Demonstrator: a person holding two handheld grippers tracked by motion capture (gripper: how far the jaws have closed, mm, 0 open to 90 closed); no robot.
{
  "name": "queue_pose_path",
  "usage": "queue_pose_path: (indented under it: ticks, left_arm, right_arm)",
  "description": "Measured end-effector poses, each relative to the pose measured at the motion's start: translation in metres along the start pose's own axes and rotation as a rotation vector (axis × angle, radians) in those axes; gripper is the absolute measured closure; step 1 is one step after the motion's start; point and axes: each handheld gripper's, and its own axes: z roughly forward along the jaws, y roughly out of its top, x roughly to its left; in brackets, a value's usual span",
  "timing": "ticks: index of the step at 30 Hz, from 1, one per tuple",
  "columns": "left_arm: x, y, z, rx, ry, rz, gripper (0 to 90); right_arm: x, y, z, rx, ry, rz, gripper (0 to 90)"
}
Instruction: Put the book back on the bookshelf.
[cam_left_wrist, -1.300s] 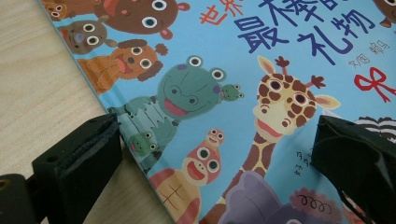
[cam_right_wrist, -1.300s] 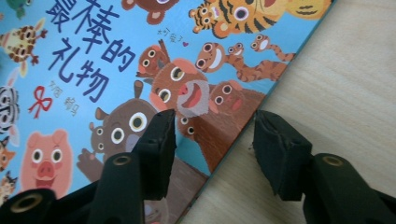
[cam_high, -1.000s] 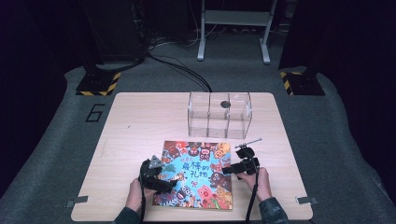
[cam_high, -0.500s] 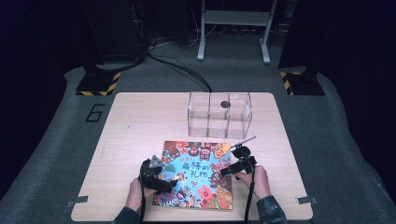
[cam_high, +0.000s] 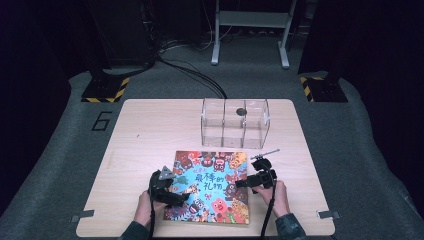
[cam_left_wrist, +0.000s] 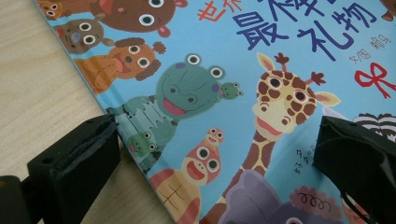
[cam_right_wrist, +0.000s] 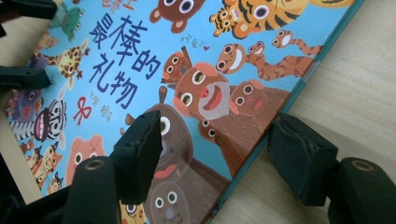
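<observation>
Picture book (cam_high: 210, 186) flat on the wooden table (cam_high: 150, 135), near the person's edge, cover up: cartoon animals on blue, Chinese title.

Left gripper (cam_high: 175, 190) at the book's left edge. In the left gripper view the jaws stand wide apart and released: one pad on bare wood just outside the book's edge (cam_left_wrist: 116, 126), the other over the cover near the giraffe. Neither pad presses the book. Whether the pad tips touch the surface cannot be told; both are cut off at the frame's bottom.

Right gripper (cam_high: 245, 182) at the book's right edge. Its jaws have just been opening, with the book's edge between them. In the right gripper view one pad lies over the cover by the brown animal, the other over bare table just past the edge (cam_right_wrist: 261, 144); a gap shows on both sides, so nothing is clasped. Book's lower corner hidden behind the jaws.

From the high view, the hands (cam_high: 277, 197) hide the grippers' rear parts, and the forearms are cut off at the bottom edge. Cables trail toward the person.

Beyond the right gripper, well apart: a clear plastic box (cam_high: 235, 122) with dividers, a small dark round thing (cam_high: 241, 111) on it, too small to identify. Just beside the right gripper, a thin grey rod-like piece (cam_high: 265, 153); hard to make out.
</observation>
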Motion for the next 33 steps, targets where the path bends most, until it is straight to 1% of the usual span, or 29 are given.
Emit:
queue_pose_path:
  ticks: [1, 2, 3, 4, 5, 6, 8, 9, 10, 11, 14, 15, 16, 17, 18, 20, 22, 24, 25, 26, 27, 29, 33]
  left_arm:
    - [0.001, 0.000, 0.000, -0.003, -0.005, -0.002, 0.5]
    - [0.001, 0.000, -0.001, -0.001, -0.012, -0.004, 0.5]
    - [0.002, 0.000, -0.001, -0.005, -0.013, -0.003, 0.5]
    - [0.002, 0.000, -0.001, -0.005, -0.013, -0.003, 0.6]
    - [0.002, 0.000, -0.002, 0.010, -0.022, 0.003, 0.6]
    - [0.002, 0.000, -0.002, 0.010, -0.022, 0.003, 0.6]
    - [0.002, 0.000, -0.001, -0.004, -0.013, -0.002, 0.6]
    - [0.002, -0.001, -0.001, -0.005, -0.021, -0.008, 0.6]
    - [0.002, -0.001, -0.001, -0.007, -0.021, -0.008, 0.6]
    - [0.003, -0.001, -0.001, -0.010, -0.030, -0.017, 0.7]
    - [0.004, -0.001, -0.002, -0.010, -0.038, -0.023, 0.7]
    - [0.004, -0.001, -0.002, -0.011, -0.043, -0.027, 0.7]
    - [0.004, -0.001, -0.002, -0.011, -0.043, -0.027, 0.7]
    - [0.006, 0.000, -0.002, -0.006, -0.049, -0.025, 0.7]
    - [0.005, 0.000, -0.002, -0.011, -0.054, -0.034, 0.7]
    - [0.006, 0.000, -0.002, -0.013, -0.057, -0.036, 0.7]
    - [0.007, 0.000, -0.002, -0.012, -0.059, -0.035, 0.7]
    - [0.009, 0.000, -0.003, -0.005, -0.068, -0.017, 0.7]
    - [0.009, 0.000, -0.004, 0.003, -0.076, -0.015, 0.7]
    - [0.009, 0.000, -0.004, 0.003, -0.076, -0.015, 0.7]
    - [0.009, 0.000, -0.003, -0.006, -0.066, -0.017, 0.7]
    - [0.006, 0.000, -0.002, -0.009, -0.057, -0.033, 0.7]
    - [0.005, -0.001, -0.003, -0.009, -0.056, -0.039, 0.7]
  right_arm:
    - [0.000, -0.001, -0.004, -0.024, 0.017, -0.004, 36.0]
    - [0.000, -0.001, -0.004, -0.024, 0.017, -0.004, 36.0]
    - [0.000, -0.002, -0.006, -0.040, 0.019, -0.007, 36.6]
    - [0.000, -0.002, -0.006, -0.040, 0.019, -0.007, 36.6]
    - [0.001, -0.003, -0.005, -0.042, 0.013, -0.004, 36.5]
    - [0.001, -0.003, -0.005, -0.042, 0.013, -0.004, 36.5]
    - [0.001, -0.003, -0.004, -0.043, 0.013, -0.011, 36.5]
    - [0.001, -0.003, -0.003, -0.044, 0.020, -0.001, 36.5]
    - [0.001, -0.002, -0.001, -0.055, 0.026, -0.007, 36.6]
    - [0.002, -0.002, -0.001, -0.065, 0.031, -0.003, 36.7]
    - [0.002, 0.000, 0.000, -0.075, 0.037, -0.004, 37.0]
    - [0.001, 0.001, 0.001, -0.091, 0.049, 0.000, 37.3]
    - [0.001, 0.001, 0.001, -0.091, 0.049, 0.000, 37.3]
    - [0.001, 0.002, 0.003, -0.103, 0.058, 0.002, 37.5]
    - [0.001, 0.003, 0.004, -0.114, 0.063, 0.004, 37.9]
    - [0.001, 0.005, 0.006, -0.127, 0.073, 0.000, 38.1]
    - [0.000, 0.006, 0.007, -0.134, 0.077, -0.001, 38.2]
    - [0.001, 0.007, 0.010, -0.144, 0.094, 0.002, 37.8]
    - [0.000, 0.007, 0.010, -0.150, 0.096, -0.004, 38.0]
    - [0.000, 0.007, 0.010, -0.150, 0.096, -0.004, 38.0]
    - [-0.001, 0.007, 0.010, -0.153, 0.100, -0.004, 38.3]
    - [-0.002, 0.006, 0.011, -0.156, 0.112, 0.012, 40.2]
    - [-0.003, 0.003, 0.011, -0.173, 0.119, 0.013, 41.9]
